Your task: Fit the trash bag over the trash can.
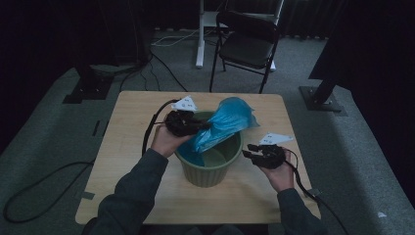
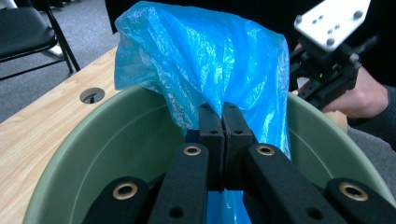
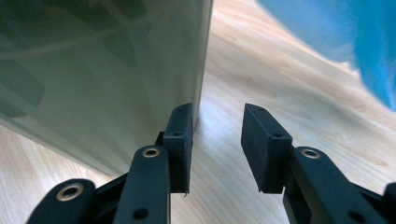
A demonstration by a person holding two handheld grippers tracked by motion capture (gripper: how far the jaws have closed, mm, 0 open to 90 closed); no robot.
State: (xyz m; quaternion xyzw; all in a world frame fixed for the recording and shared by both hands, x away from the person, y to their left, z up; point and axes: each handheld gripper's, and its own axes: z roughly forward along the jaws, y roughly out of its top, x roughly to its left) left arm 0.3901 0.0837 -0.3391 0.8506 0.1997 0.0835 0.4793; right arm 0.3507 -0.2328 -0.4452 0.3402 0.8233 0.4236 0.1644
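Sleeved forearms reached in over the bench (image 1: 132, 196). At left, the left claw (image 1: 203, 126) was clamped on the blue bag (image 1: 222, 122), half stuffed into the green bin (image 1: 210, 171); lining looked unfinished. Right of the bin, the right claw (image 1: 249, 151) gaped empty. Its own view showed the bin wall (image 3: 93, 70) just beside one jaw.

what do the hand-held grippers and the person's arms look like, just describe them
Both the left hand-held gripper and the right hand-held gripper are black, each topped by a pale grey three-cornered plate with small dots. Their flat rectangular jaws ride on black links with brass-ringed pivots. A black cable trails from each. The person wears dark grey-green long sleeves.
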